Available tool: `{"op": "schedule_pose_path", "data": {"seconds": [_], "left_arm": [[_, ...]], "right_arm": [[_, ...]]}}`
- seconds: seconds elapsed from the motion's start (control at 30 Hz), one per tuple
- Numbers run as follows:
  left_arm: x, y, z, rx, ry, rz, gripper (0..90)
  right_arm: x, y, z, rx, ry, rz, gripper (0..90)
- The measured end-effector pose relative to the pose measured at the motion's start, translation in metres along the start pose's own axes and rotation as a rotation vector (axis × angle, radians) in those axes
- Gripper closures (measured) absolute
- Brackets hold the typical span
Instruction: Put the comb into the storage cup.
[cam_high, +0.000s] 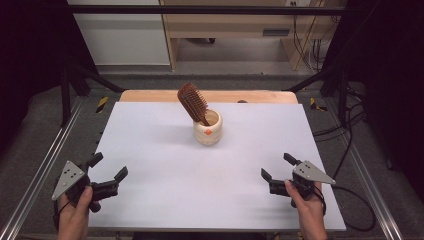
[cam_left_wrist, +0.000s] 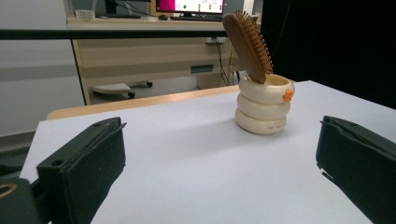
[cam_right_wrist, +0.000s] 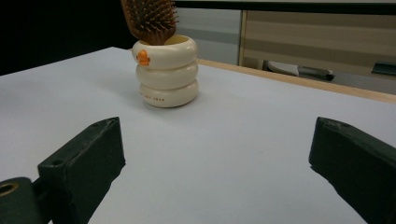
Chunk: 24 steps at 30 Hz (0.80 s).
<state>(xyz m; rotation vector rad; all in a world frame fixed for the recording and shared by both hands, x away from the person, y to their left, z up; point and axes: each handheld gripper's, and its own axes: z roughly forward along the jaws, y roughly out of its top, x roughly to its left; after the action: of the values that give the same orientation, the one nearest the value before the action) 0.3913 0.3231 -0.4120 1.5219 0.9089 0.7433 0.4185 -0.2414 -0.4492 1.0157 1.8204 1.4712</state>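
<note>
A white table (cam_high: 150, 200) sits in front of the person, with a strip of bare wood along its far edge. Toward the back of it, about midway across, stands a cream cup (cam_high: 208, 128) built like three stacked rings, with a small orange mark on its top ring and a line of tiny print on the bottom one that is too small to read. A brown wooden brush (cam_high: 193, 102) stands in the cup, handle down, its head leaning over the rim toward the left and away from the person; the bristles face up and to the right in the high view. The left gripper (cam_high: 106, 172) is held over the near left corner of the table, its jaws spread wide with nothing between them. The right gripper (cam_high: 278, 167) is held over the near right side, jaws likewise wide apart and empty. Both are well apart from the cup, and each is angled inward toward it. In the left gripper view the cup (cam_left_wrist: 263, 105) stands upright between the two black jaws, farther off, with the brush (cam_left_wrist: 247, 44) tilting out of it. In the right gripper view the cup (cam_right_wrist: 166, 71) is up and to the left, the brush head (cam_right_wrist: 150, 18) cut off by the top edge. Beyond the table are a pale wooden desk and trailing cables on the floor.
</note>
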Motion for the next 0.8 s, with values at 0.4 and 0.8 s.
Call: {"op": "schedule_pose_path", "data": {"seconds": [0.4,0.8], "left_arm": [[-0.006,-0.015,0.005,0.032,-0.027,0.007,1.7],[-0.013,-0.024,0.007,0.052,-0.076,0.027,2.0]], "right_arm": [[0.001,-0.004,0.003,0.012,0.009,-0.008,3.7],[0.002,-0.007,0.004,0.02,0.022,-0.006,3.7]]}}
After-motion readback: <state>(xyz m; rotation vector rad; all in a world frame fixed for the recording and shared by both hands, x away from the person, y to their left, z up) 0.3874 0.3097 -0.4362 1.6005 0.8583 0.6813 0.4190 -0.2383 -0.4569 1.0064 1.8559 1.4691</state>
